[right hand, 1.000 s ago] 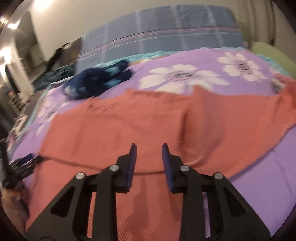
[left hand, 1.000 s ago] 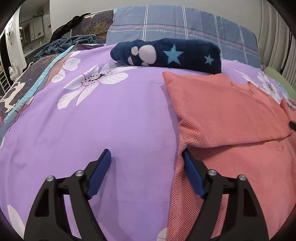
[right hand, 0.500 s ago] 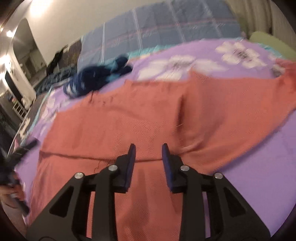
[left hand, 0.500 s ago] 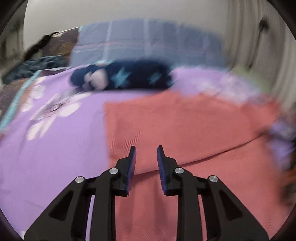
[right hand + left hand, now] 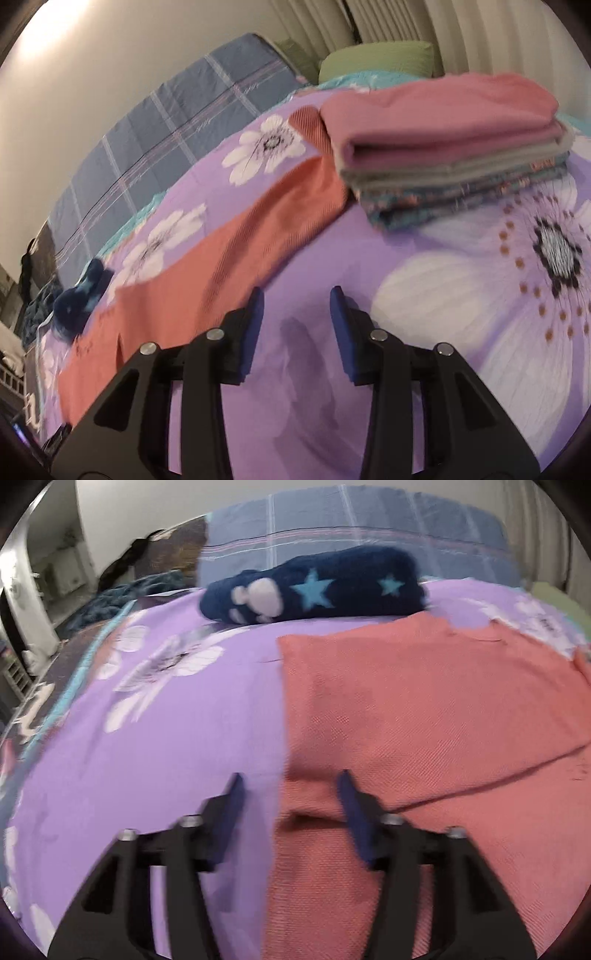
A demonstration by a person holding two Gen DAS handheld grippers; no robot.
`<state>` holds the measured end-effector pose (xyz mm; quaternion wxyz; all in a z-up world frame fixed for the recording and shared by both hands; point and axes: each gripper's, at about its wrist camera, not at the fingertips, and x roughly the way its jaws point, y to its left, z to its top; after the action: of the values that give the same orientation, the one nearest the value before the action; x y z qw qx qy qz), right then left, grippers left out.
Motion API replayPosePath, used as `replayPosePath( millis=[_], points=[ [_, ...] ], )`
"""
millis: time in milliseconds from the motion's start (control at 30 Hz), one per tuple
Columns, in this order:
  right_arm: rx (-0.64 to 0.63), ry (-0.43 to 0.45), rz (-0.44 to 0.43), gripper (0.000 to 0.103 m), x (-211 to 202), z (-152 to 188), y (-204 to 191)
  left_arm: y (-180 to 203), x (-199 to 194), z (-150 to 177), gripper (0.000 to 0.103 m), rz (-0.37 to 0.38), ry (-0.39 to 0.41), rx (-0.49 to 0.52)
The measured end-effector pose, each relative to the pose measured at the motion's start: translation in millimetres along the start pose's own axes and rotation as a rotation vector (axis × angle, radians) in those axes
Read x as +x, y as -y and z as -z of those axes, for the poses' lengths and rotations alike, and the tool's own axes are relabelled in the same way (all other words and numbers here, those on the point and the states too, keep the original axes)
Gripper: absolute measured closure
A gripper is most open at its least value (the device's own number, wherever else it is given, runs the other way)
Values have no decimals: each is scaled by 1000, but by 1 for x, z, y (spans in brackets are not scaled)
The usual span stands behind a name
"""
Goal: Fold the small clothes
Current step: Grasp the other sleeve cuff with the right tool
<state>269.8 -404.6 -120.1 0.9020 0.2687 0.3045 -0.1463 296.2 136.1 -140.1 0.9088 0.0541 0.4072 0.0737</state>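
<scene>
A salmon-coloured knit garment [image 5: 424, 716] lies spread flat on the purple flowered bedspread [image 5: 166, 738]. My left gripper [image 5: 291, 786] hovers over its left edge, jaws opening, with the cloth's edge below the gap and nothing pinched. In the right wrist view the same garment [image 5: 236, 266] stretches away to the left, one end reaching the folded pile. My right gripper [image 5: 295, 299] is over bare bedspread [image 5: 369, 266] just right of the cloth, jaws opening, nothing between them.
A rolled navy fleece with stars and paw prints [image 5: 314, 587] lies behind the garment. A stack of folded clothes, pink on top [image 5: 450, 147], sits at the right. A blue plaid pillow [image 5: 351, 528] and a green cushion [image 5: 376, 59] line the bed's head.
My right gripper swung right, off the salmon garment onto bare bedspread, bringing the folded pile into view, and widened. My left gripper narrowed, then widened again, ending over the garment's left edge.
</scene>
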Motion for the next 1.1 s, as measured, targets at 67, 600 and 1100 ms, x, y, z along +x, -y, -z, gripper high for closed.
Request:
replayPosePath(
  millis=[67,600,1100],
  points=[
    [11,8,34,57,12,-8,-4,-9,1,0,46,38,-3,-32],
    [135,85,-99,99,24,-36,-9,-14,3,1,41,46,-9,-58],
    [-472,-133,-495,93,-76,118,-122,-18,3,2,41,70,-7,-78]
  ],
)
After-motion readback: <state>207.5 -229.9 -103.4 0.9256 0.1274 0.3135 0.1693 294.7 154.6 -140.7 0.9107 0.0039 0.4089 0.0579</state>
